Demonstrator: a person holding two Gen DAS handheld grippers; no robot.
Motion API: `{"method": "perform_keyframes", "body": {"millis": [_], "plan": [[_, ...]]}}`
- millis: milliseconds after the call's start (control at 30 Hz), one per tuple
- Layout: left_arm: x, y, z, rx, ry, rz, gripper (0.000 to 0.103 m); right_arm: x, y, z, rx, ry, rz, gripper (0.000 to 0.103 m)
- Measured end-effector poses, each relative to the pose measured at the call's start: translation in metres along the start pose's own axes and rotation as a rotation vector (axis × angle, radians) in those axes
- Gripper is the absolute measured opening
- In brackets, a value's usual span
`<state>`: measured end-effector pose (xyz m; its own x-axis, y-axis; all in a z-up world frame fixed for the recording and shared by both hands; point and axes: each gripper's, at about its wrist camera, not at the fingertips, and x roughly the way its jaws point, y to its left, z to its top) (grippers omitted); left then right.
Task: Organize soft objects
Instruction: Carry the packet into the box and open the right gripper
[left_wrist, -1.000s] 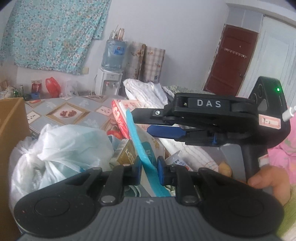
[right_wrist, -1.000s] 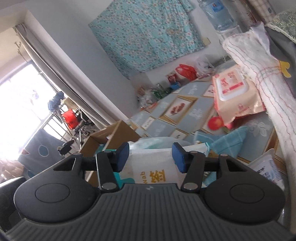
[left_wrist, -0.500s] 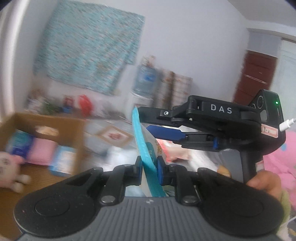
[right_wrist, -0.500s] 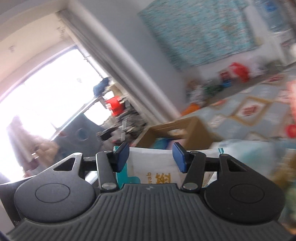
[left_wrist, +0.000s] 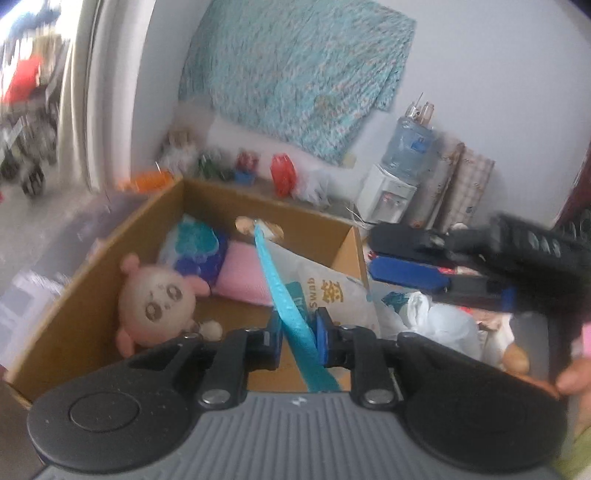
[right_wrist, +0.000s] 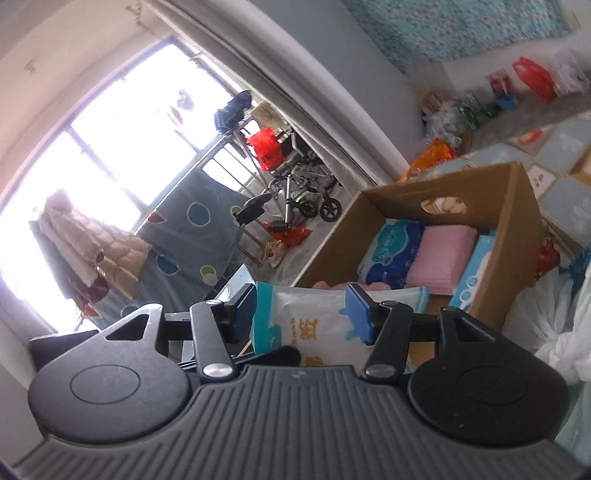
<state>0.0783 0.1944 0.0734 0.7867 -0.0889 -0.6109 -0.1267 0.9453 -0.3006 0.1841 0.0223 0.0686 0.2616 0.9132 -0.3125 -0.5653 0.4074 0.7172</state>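
Over the open cardboard box (left_wrist: 162, 236), both grippers now carry one shared item: a white plastic pack of cotton swabs (left_wrist: 332, 291) with a blue sealed edge.

Left gripper (left_wrist: 297, 334): fingers nearly closed, pinching the blue edge strip, which runs edge-on up through the gap. Right gripper (right_wrist: 301, 308): fingers at medium spread, pads pressed on either side of the pack's body; the pack (right_wrist: 306, 321) fills the space between them. In the left view the right gripper (left_wrist: 410, 273) shows side-on at the right, blurred.

Change over the last second: earlier frames faced a cluttered pile, with a white plastic bag, wipes packets and a bed beyond. Both views have since swung round to the box, with heavy blur half a second ago. Grip on the pack looks unchanged throughout.

Box contents now visible: pink plush toy (left_wrist: 159, 299) at the near left, blue-and-white tissue pack (right_wrist: 391, 251), pink folded cloth (right_wrist: 443, 254), a light blue pack (right_wrist: 476, 273) against the right wall. White plastic bag (left_wrist: 439, 317) sits outside the box, right side.

Judgement: transfer leg almost done; the pack hangs above the box's near right corner. Remaining: lower into the free floor area by the plush, then release both grips. Risk: limp pack could catch on the box rim.
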Motion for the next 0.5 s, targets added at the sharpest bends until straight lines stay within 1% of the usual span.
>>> {"method": "perform_keyframes", "body": {"millis": [167,233,267,300,400,467,500], "plan": [[0.025,0.041,0.014,-0.140,0.075,-0.077,0.019,0.001,-0.027,-0.001,0.054,0.005,-0.035,0.055],[0.036,0.054,0.020,-0.188,0.108,-0.106,0.018,0.001,-0.032,-0.002,0.059,0.007,-0.040,0.055],[0.042,0.057,0.021,-0.204,0.114,-0.109,0.017,-0.001,-0.032,-0.003,0.058,0.006,-0.044,0.055],[0.046,0.061,0.024,-0.209,0.119,-0.104,0.013,-0.001,-0.034,-0.003,0.054,0.006,-0.046,0.056],[0.057,0.067,0.033,-0.192,0.132,-0.055,0.014,-0.006,-0.037,-0.004,0.047,0.000,-0.049,0.057],[0.072,0.070,0.036,-0.193,0.173,-0.043,0.014,-0.010,-0.039,-0.004,0.049,-0.008,-0.049,0.058],[0.082,0.072,0.037,-0.192,0.208,-0.037,0.014,-0.012,-0.041,-0.004,0.051,-0.009,-0.048,0.058]]}}
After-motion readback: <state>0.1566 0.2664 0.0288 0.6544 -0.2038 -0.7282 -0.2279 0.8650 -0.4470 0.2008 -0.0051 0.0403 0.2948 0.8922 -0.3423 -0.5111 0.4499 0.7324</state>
